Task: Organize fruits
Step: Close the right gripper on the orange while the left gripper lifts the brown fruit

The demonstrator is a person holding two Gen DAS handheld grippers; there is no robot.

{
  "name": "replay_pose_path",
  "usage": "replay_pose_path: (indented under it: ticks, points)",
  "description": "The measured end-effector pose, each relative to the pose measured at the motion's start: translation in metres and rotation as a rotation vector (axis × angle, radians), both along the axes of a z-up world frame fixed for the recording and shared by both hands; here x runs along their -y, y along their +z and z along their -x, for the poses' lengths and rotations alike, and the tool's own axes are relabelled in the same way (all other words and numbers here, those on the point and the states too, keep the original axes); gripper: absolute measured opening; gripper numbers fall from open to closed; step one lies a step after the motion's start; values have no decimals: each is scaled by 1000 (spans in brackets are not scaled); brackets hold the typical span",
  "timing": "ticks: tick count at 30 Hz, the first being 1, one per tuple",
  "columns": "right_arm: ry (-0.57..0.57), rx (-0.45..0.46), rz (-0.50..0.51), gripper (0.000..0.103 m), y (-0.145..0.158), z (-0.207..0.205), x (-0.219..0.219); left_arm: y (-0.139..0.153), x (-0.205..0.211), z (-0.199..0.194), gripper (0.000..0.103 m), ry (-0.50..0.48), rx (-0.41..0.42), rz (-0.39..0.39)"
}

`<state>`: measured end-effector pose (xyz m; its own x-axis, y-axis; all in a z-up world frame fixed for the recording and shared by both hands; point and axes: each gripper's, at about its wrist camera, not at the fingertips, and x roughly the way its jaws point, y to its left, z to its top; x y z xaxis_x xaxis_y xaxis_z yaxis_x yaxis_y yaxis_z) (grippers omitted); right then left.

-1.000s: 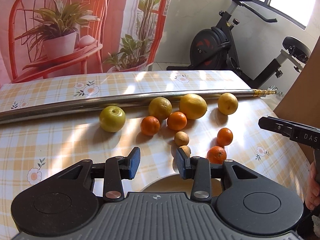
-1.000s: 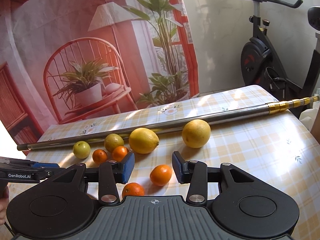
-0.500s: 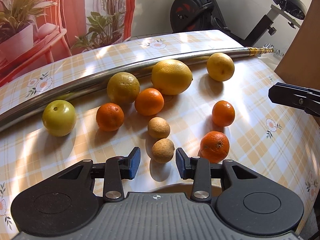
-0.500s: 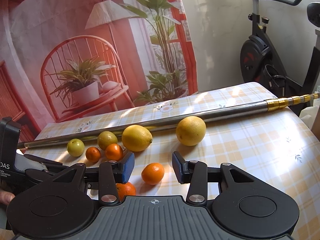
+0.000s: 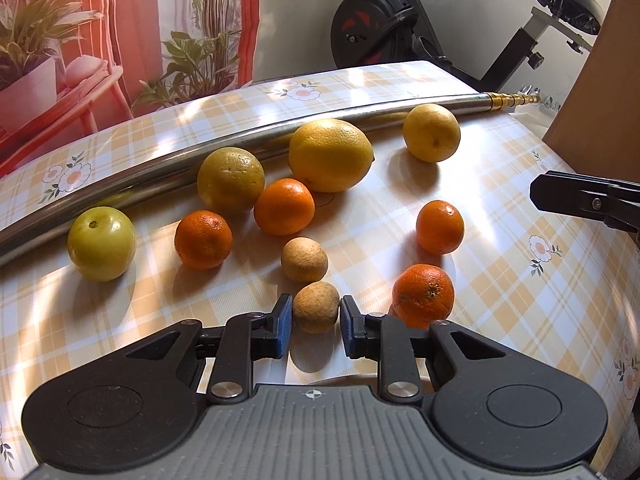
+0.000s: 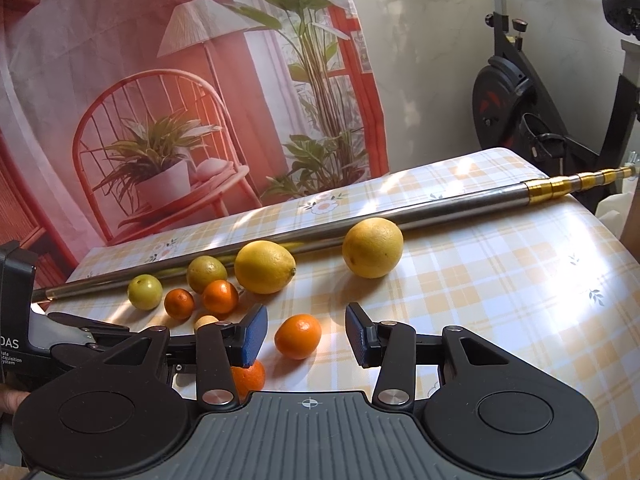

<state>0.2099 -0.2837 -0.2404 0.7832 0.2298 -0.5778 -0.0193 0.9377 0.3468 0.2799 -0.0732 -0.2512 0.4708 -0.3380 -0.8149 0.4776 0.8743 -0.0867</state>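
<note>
Blue rubber pads on the left gripper (image 5: 313, 322) flank a small brown fruit (image 5: 315, 307), one pad on each side. The pads look to be just at its skin, but whether they press it or leave a sliver of gap I cannot tell. The fruit sits on the checked tablecloth (image 5: 500, 280), dead centre between the jaws and straight ahead along the fingers, so the grasp needs only a squeeze, no sideways shift. It is nearly round, with no long axis to line up against.

Just beyond it lies a second brown fruit (image 5: 304, 259), near but apart. To the right, just beside the right-hand pad, is a mandarin (image 5: 424, 295), close enough to be nudged on a lift. Further out are three more mandarins, a green apple (image 5: 101, 243), a greenish orange (image 5: 231, 180), a big lemon (image 5: 330, 155) and a yellow orange (image 5: 431, 132), the last three against a metal pole (image 5: 160, 170) lying across the table.

The right gripper (image 6: 306, 335) is spread wide and holds nothing; a mandarin (image 6: 298, 336) lies ahead of it on the cloth, seen between its pads. The left hand is clearly the nearer one to the brown fruit.
</note>
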Motion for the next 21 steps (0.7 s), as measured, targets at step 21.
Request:
replay_pose_path:
  ticks: [21]
  points:
    - [-16,-13,35,41,-2,-4,7,68,-80,68,27,148,131,111]
